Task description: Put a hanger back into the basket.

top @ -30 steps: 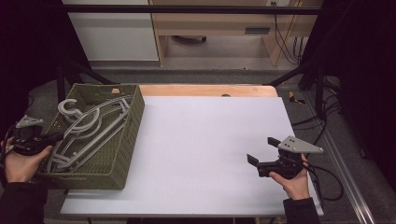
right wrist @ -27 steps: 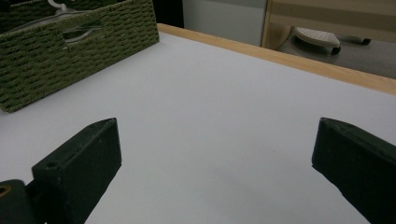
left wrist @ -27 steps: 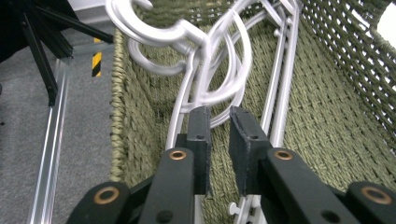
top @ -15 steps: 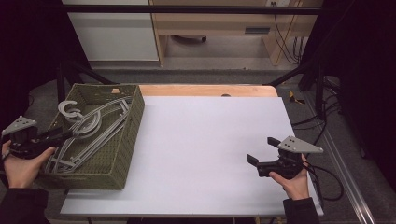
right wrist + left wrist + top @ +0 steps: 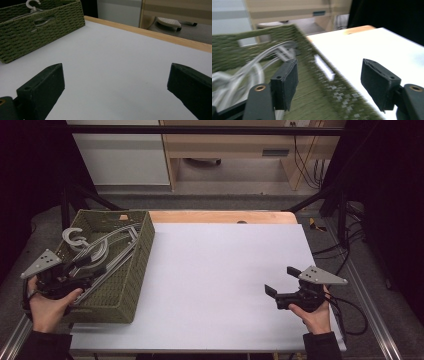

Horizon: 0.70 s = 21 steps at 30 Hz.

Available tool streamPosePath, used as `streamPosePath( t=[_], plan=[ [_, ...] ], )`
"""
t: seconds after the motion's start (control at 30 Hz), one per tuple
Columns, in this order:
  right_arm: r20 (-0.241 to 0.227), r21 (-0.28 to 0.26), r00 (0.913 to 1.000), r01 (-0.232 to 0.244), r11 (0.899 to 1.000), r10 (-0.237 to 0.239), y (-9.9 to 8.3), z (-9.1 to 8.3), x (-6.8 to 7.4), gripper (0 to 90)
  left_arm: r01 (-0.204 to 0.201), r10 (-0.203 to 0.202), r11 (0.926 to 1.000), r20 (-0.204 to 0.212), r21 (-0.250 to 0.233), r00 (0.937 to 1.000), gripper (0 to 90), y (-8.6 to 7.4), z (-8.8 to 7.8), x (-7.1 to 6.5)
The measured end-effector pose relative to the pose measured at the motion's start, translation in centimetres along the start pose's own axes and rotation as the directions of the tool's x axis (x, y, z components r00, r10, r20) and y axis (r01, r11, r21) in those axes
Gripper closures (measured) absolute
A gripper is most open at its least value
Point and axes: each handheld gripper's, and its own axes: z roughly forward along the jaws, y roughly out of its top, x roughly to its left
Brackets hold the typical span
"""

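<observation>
A: What's hard to read?

B: The left gripper view is blurred; the hangers (image 5: 249, 72) smear into pale streaks.

A: Materials?

B: A green woven basket (image 5: 142, 245) with a slot handle, holding grey plastic hangers (image 5: 95, 252), one hook above the rim.

A: The grippers?

B: The left gripper (image 5: 80, 266), over the basket's near left corner, has just been opening, its jaws wide with nothing between them. The right gripper (image 5: 280, 282) is wide apart over the bare white table (image 5: 220, 270).

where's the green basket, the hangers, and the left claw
green basket (image 5: 134, 270), high view, on its right wall.
hangers (image 5: 75, 238), high view, on the topmost hook.
left claw (image 5: 328, 85), left gripper view, midway between its open jaws.
</observation>
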Motion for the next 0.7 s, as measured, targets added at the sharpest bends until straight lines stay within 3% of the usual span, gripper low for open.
streamPosePath(
  t=[0.3,0.37,0.43,0.6,0.7],
  plan=[
    [0.002,-0.017,1.0000,-0.005,1.000,0.005,0.0,-0.3,-0.1,1.0,-0.047,0.047,0.9989,0.084,-0.007,0.9953,17.4,-0.7,2.4,-4.0],
    [-0.002,-0.022,1.0000,-0.003,1.000,0.003,0.0,-0.4,-0.1,1.0,-0.035,0.034,0.9994,0.098,0.006,0.9946,14.4,-1.1,2.7,-4.5],
    [-0.002,-0.021,1.0000,-0.006,1.000,0.006,0.0,-0.5,-0.1,1.0,-0.015,0.009,0.9986,0.106,0.050,0.9943,13.9,-1.4,3.1,-4.9],
    [0.006,-0.020,1.0000,0.006,1.000,-0.006,-0.2,-0.4,-0.1,0.7,-0.035,0.028,0.9977,0.119,0.058,0.9924,11.9,-1.8,3.7,-5.6],
    [0.008,-0.022,0.9998,-0.015,1.000,0.016,-0.3,-0.4,-0.2,0.8,-0.052,0.045,0.9970,0.126,0.057,0.9910,9.8,-1.8,3.8,-6.1]
  ],
)
